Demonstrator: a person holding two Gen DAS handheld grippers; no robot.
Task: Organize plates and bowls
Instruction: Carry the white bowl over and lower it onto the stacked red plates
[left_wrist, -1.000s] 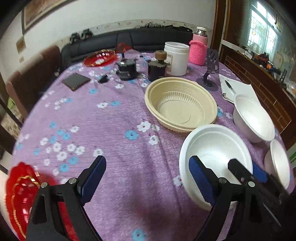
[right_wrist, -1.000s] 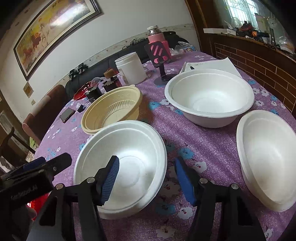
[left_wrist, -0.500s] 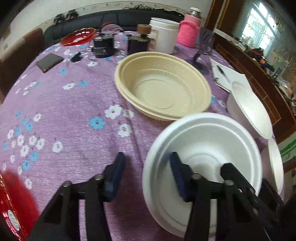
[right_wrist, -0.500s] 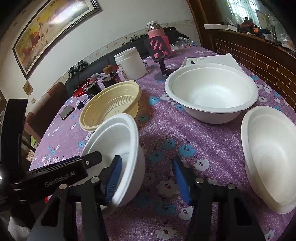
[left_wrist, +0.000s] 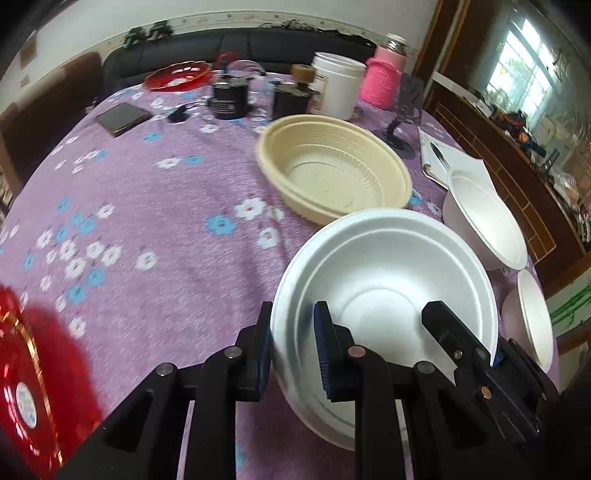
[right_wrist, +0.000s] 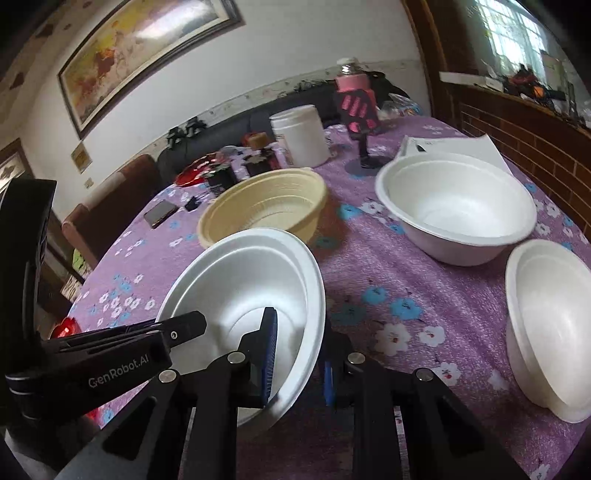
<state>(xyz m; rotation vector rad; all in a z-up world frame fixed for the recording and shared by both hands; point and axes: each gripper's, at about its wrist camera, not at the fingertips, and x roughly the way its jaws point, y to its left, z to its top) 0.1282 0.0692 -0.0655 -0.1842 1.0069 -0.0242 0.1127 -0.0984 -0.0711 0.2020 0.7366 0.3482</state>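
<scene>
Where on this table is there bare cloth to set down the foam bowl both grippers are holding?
Most room is the purple cloth left of the tan bowl, between the phone and the red plate. The right side is crowded: two white bowls and papers. Jars crowd the far edge.

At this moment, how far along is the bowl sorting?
Nothing looks stacked yet. In hand: the left gripper and the right gripper each clamp the rim of one white foam bowl. Left: it still needs a resting place, and the beige bowl, deep white bowl and another white bowl sit separately on the tablecloth.
</scene>
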